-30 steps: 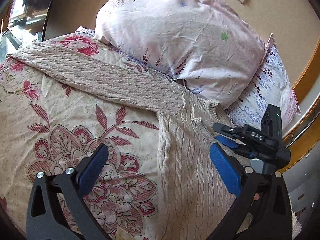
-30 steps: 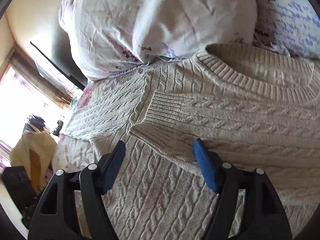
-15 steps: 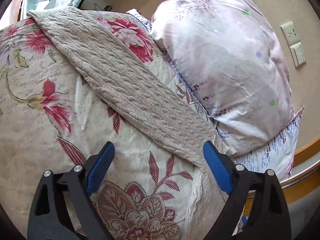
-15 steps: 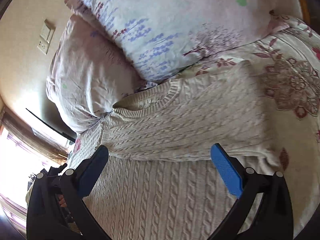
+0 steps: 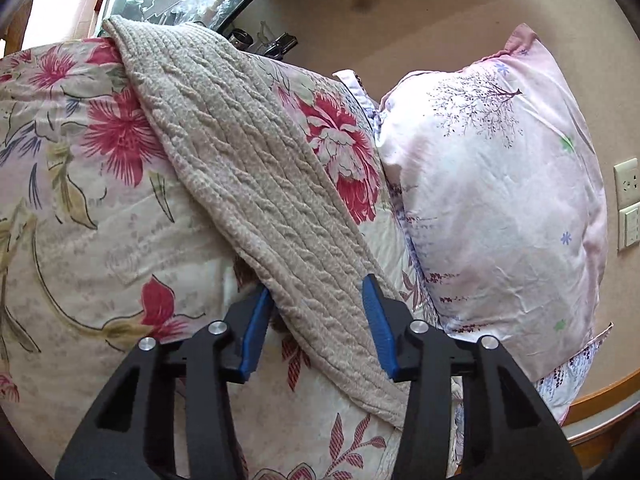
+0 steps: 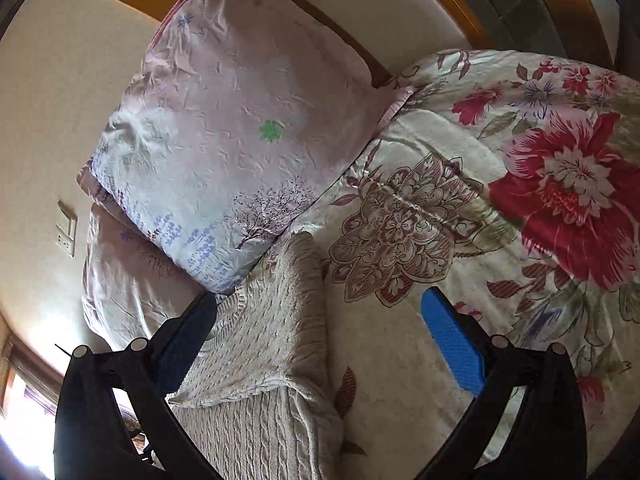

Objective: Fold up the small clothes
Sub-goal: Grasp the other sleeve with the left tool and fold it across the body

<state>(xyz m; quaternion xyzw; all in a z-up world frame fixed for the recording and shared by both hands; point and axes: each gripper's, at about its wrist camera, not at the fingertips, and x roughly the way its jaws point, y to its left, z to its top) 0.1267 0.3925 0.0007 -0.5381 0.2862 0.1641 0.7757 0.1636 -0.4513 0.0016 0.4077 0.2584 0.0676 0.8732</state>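
A beige cable-knit sweater is lying across a floral bedspread, one sleeve stretching out long toward the bed's far edge. The left tool is closing around that sleeve near the shoulder, the knit sitting between its blue pads, one pad at the sleeve's edge and the other at its opposite side; a firm pinch is not yet showing. The right tool is hovering with its jaws spread wide apart and gripping nothing, above the sweater's other side, where a sleeve is lying folded across the body. Two pale printed pillows are leaning against the headboard just beside the collar.
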